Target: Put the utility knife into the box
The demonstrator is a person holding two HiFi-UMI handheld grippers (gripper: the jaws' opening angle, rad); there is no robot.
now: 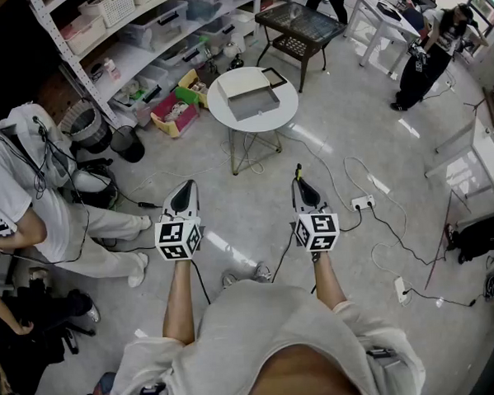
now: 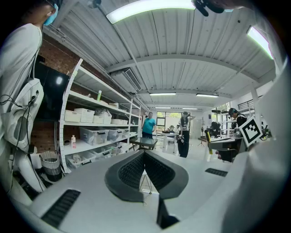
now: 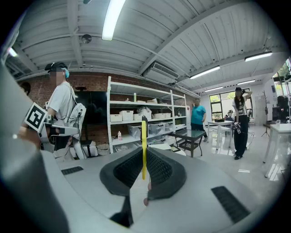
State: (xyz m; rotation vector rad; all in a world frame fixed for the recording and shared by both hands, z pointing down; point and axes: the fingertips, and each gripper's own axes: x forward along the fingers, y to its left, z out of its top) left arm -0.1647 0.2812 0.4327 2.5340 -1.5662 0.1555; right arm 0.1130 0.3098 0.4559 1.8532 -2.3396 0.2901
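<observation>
The yellow utility knife [image 3: 143,145] stands upright between the jaws of my right gripper [image 3: 144,159], which is shut on it. In the head view its yellow tip [image 1: 298,172] pokes out of the right gripper [image 1: 300,180], held above the floor. My left gripper [image 1: 185,187] hangs beside it, level with it. Its jaws [image 2: 144,157] are shut on each other with nothing between them. Ahead stands a small round white table [image 1: 226,119] with the open grey box [image 1: 253,103] on it, a white lid [image 1: 243,83] lying against the box's far side. Both grippers are well short of the table.
A black glass-top side table [image 1: 300,29] stands behind the round one. Shelves with bins [image 1: 139,33] run along the left. A seated person [image 1: 33,212] is close on my left. Cables and a power strip [image 1: 362,202] lie on the floor at right. Another person [image 1: 429,51] stands at the far right.
</observation>
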